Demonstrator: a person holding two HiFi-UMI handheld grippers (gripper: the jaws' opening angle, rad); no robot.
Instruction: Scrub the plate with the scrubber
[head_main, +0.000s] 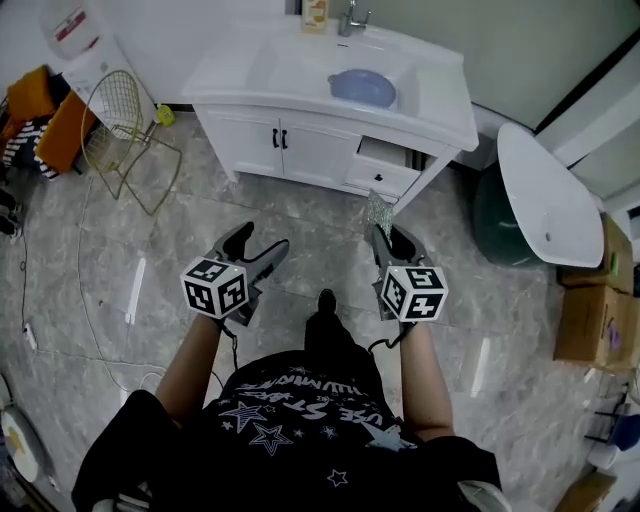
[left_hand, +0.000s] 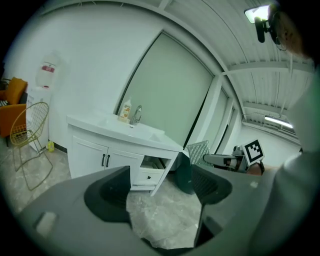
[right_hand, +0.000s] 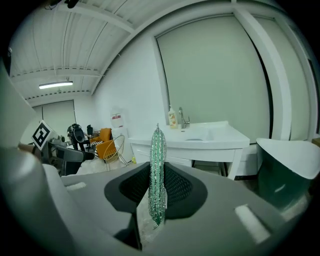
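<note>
Grey marble floor (head_main: 300, 215), white vanity (head_main: 250, 135), left gripper (head_main: 262, 242) gaping empty, right gripper (head_main: 390, 240) clamping scrubber (right_hand: 158, 175).

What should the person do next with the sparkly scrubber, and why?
Probably step forward to the sink. The right gripper clamps the scrubber, the left gripper is open and empty, and the blue plate lies in the basin, likely too far to reach from here.

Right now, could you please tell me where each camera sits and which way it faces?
Head view: on the head, looking steeply down at left gripper, right gripper, forearms, vanity.
Left gripper view: along its open, empty jaws toward the vanity.
Right gripper view: along jaws shut on the scrubber, toward the vanity.
Shared: the vanity.
</note>
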